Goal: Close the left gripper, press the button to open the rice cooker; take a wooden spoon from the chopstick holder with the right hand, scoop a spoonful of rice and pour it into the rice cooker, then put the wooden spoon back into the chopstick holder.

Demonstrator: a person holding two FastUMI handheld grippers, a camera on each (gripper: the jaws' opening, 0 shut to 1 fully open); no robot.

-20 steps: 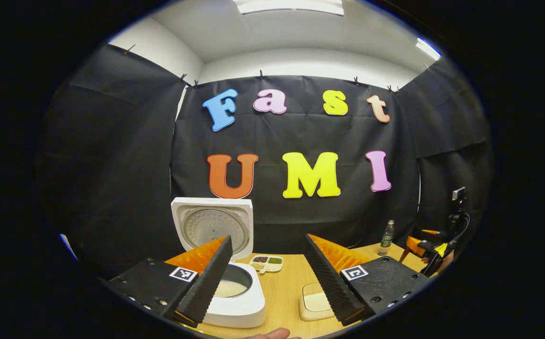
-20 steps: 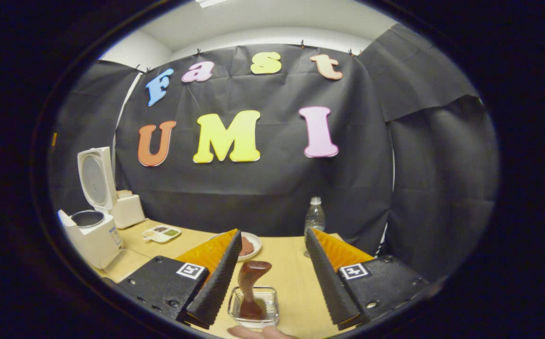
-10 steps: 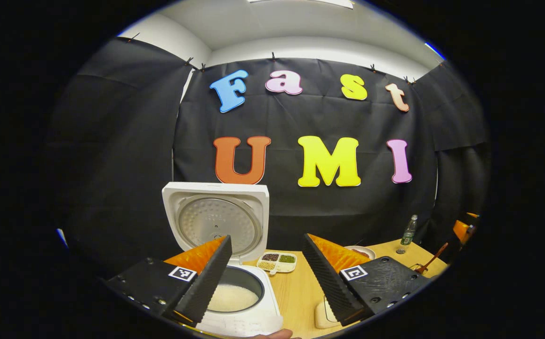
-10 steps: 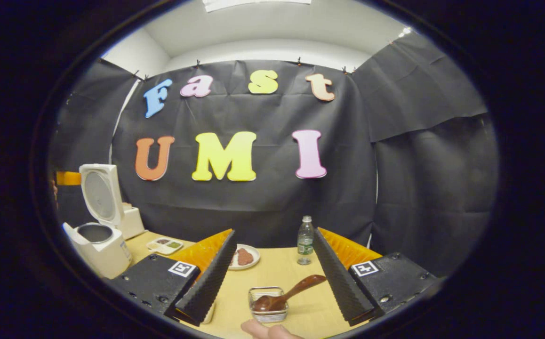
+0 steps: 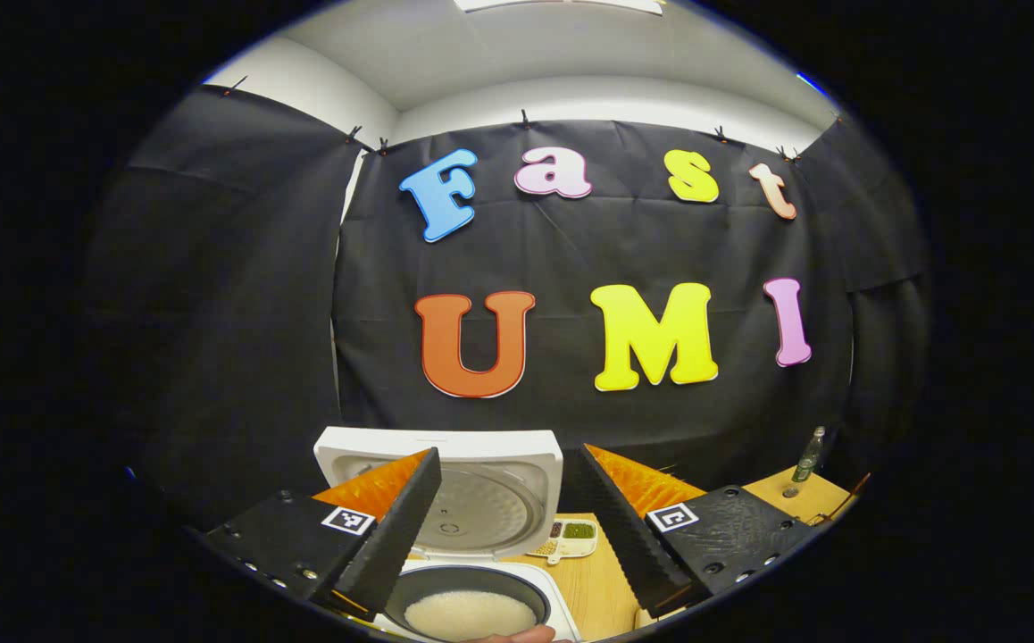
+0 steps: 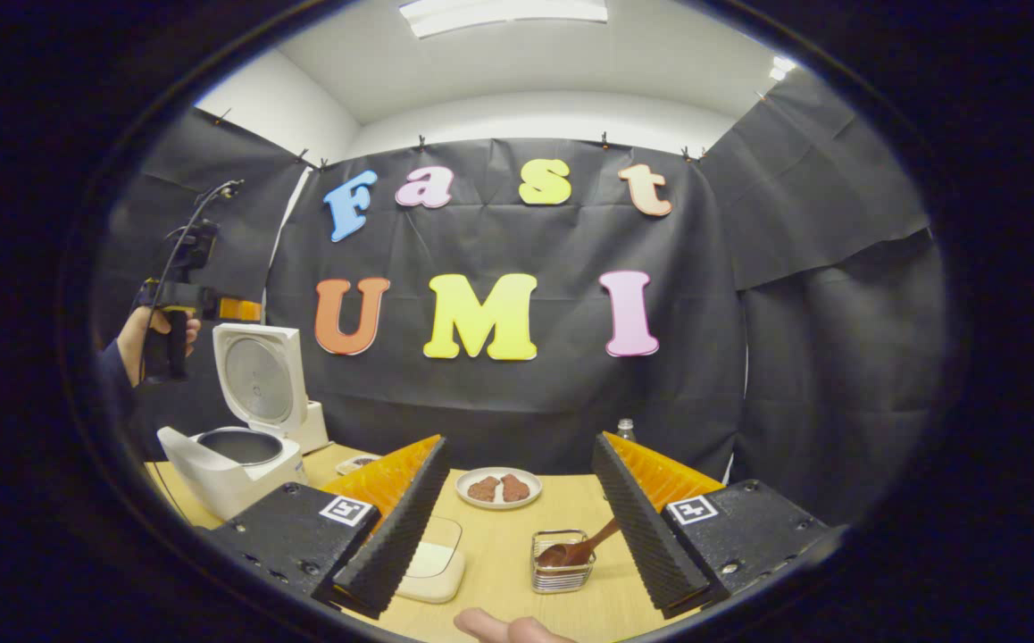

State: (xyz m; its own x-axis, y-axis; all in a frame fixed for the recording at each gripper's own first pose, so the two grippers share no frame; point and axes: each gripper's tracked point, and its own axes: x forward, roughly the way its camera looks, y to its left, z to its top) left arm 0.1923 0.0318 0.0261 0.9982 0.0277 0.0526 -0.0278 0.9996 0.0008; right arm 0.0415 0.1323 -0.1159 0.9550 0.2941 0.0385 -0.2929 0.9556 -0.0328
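Right gripper view: wooden spoon (image 6: 581, 546) sits back in the chopstick holder (image 6: 559, 572); both grippers' jaws gape empty, nothing remains.

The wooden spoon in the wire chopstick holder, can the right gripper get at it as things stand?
Probably yes. The brown wooden spoon leans in the metal wire chopstick holder, straight ahead of the right gripper, whose jaws stand open with bare table between.

right gripper (image 6: 508, 536): jaws apart, empty | wooden spoon (image 6: 578, 547): leaning in chopstick holder (image 6: 562, 572) | rice cooker (image 6: 231, 446): lid up
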